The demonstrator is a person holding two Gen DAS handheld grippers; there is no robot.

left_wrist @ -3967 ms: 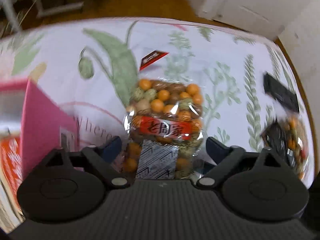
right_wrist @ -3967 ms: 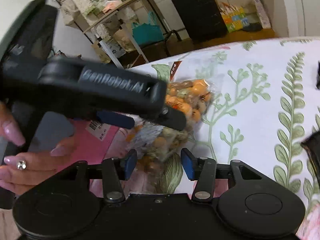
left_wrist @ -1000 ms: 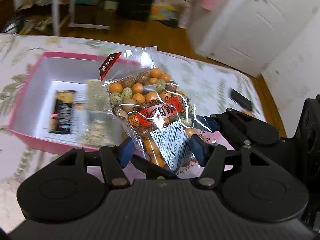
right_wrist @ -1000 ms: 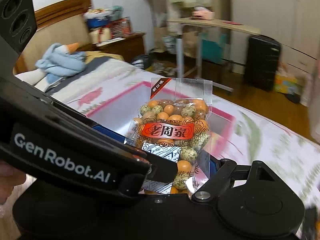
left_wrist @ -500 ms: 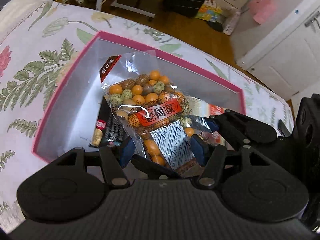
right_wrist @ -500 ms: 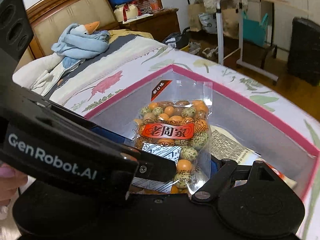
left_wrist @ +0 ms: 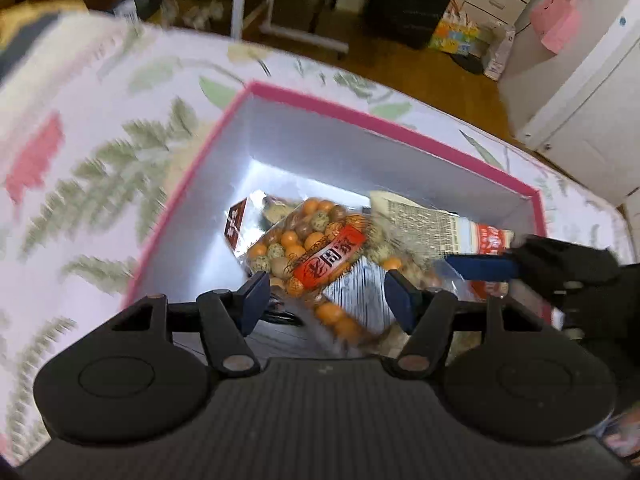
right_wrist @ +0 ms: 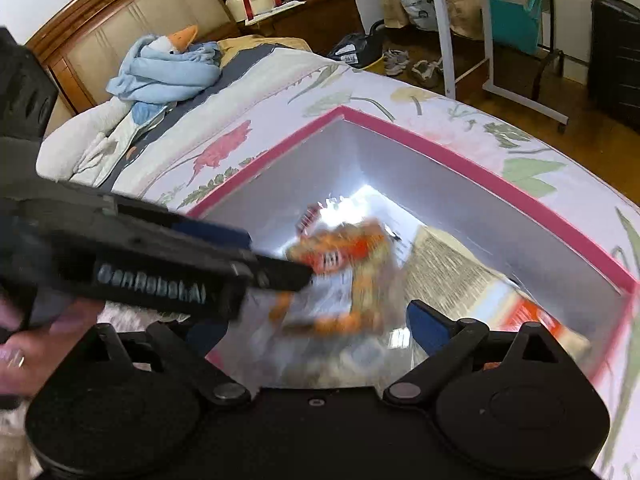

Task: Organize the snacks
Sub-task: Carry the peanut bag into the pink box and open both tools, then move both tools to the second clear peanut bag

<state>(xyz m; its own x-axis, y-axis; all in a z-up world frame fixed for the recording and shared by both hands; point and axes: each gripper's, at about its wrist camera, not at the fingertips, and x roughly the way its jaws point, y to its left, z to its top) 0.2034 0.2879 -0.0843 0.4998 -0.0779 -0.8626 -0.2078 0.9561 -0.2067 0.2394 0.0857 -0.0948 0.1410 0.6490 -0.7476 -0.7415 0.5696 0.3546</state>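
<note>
Snack bag (left_wrist: 320,256) now loose in pink box (left_wrist: 360,120), both hand-held grippers (left_wrist: 326,296) (right_wrist: 316,322) newly spread wide, gripping nothing

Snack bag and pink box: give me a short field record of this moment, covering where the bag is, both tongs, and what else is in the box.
bag: clear bag of coated nuts, blurred, inside the pink box, apparently dropping
left tongs: open, pads clear of the bag
right tongs: open, jaws just widened, nothing gripped
other contents: printed packet, red-and-white packet
box rests on: floral bedspread
</note>
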